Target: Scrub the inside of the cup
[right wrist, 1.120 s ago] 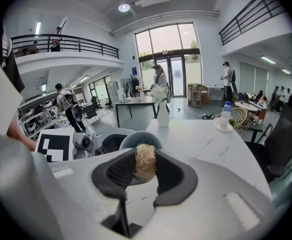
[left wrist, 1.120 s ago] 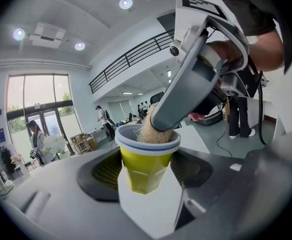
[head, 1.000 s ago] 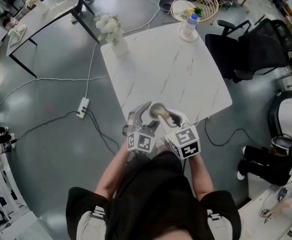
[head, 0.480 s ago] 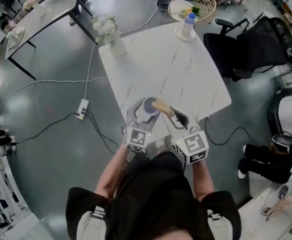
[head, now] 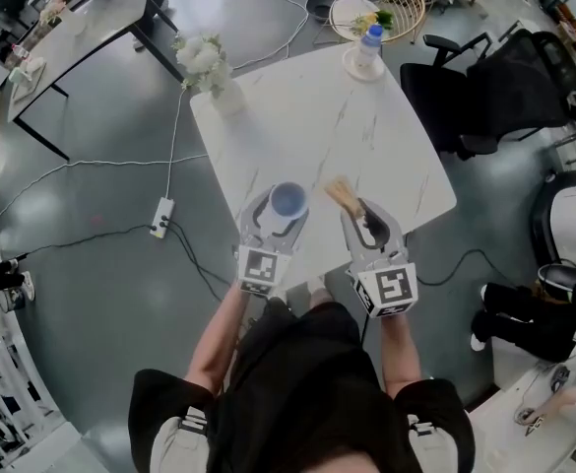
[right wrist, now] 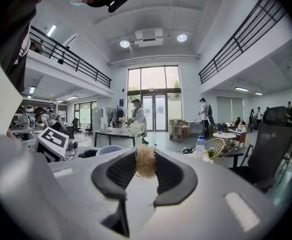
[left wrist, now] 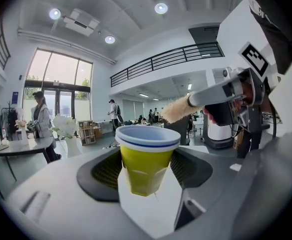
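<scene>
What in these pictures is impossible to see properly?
- Inside of the cup: left gripper view, its own wall hides it; head view, too small to judge.
- Brush handle: right gripper view, hidden between the fingers.
- Bottle label: head view, too small.

Head view looks steeply down on the table (head: 307,126); both gripper views (low, close) look across it.
</scene>
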The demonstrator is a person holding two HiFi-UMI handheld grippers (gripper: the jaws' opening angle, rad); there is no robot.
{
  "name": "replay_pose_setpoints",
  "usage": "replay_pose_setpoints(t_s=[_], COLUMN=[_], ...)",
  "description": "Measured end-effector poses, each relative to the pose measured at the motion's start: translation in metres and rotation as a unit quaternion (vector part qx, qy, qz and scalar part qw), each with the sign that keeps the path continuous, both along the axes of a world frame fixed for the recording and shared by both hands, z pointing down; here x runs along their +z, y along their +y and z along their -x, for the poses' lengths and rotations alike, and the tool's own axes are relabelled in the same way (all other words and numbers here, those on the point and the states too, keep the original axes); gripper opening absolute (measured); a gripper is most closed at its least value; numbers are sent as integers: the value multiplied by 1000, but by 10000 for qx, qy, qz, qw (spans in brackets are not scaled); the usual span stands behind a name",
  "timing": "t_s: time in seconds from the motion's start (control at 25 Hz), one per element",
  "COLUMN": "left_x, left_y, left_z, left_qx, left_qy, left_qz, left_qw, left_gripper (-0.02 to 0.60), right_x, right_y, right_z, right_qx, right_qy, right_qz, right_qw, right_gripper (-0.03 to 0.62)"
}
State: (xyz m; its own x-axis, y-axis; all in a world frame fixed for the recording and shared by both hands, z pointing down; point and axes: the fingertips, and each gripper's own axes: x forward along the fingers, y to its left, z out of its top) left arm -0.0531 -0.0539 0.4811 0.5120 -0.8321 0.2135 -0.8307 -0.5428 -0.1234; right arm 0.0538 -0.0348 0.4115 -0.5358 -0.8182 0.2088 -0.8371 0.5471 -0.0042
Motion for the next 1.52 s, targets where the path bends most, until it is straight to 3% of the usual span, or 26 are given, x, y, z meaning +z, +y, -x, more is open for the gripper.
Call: replay_pose_setpoints(t_s=[0.2,0.52,1.0,1.32,1.52], left_x=[5,22,55,89,116], left_y=[-14,-37,-98,-134,-152], left_z=[-8,-25,-47,-54,-55], left_qx=[21,25,-91,-320,-405], left_qy=[59,162,282,624,478], left_qz=[78,275,399,744,831], left_qw=[9999,9995,9988,9948,9946], left_gripper=[313,313,313,313,313], right_x=[14,43,77,108,126], right_y=[-20,-50,-102,-127,-141], right_z=[-24,-50,-82,-94,-99], right_qx=[491,754,841,826,770], right_qy=[-11,-74,-135,-121,-102], right_qz=[-129,99,350,622,784], right_qw=[9987,9971,9958,9946,9939], right_gripper=[107,107,107,107,107])
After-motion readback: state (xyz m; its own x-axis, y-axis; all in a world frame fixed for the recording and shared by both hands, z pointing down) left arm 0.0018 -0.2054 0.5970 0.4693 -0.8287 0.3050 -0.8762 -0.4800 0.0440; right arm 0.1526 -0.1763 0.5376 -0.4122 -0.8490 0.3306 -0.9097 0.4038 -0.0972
